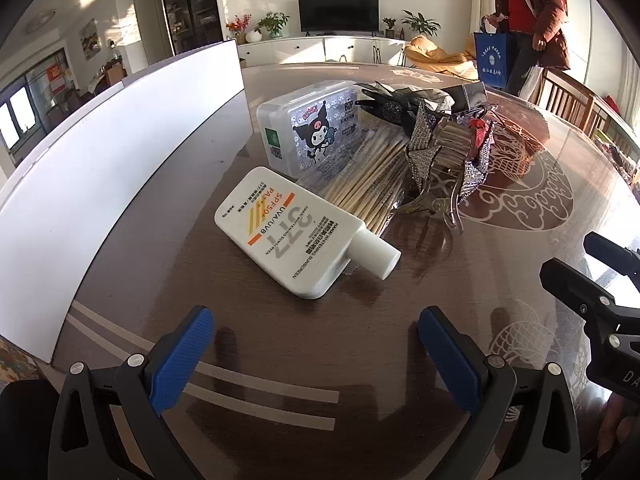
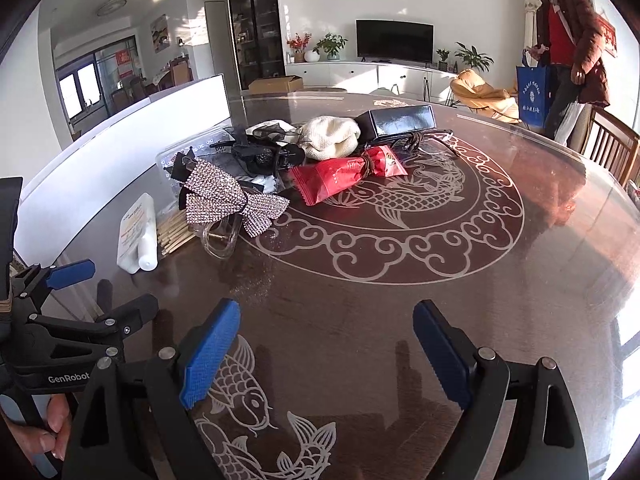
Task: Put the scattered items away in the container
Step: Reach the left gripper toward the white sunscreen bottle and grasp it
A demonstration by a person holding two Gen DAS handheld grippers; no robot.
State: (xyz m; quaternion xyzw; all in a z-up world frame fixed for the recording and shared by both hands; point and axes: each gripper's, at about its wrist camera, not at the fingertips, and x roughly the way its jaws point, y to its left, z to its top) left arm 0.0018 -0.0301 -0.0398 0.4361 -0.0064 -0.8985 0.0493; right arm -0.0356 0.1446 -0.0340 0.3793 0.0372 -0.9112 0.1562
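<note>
Left gripper [image 1: 316, 356]: fingers apart, nothing between them, poised above the table [image 1: 360, 320]; right gripper [image 2: 326, 354]: fingers apart, likewise empty. Scattered items lie in a heap at mid-table; sunscreen bottle [image 1: 288, 232] nearest, flat, cap toward the right; cotton swabs [image 1: 368, 184] just behind it, touching; rhinestone bow clip [image 2: 232, 200] beside them; red packet [image 2: 344, 174] farther right; white container [image 1: 100, 168] along the left.

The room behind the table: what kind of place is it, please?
Most likely a home living and dining room. A television stands on a low white cabinet with potted plants beside it, and a wooden dining chair stands at the decorated table.
</note>
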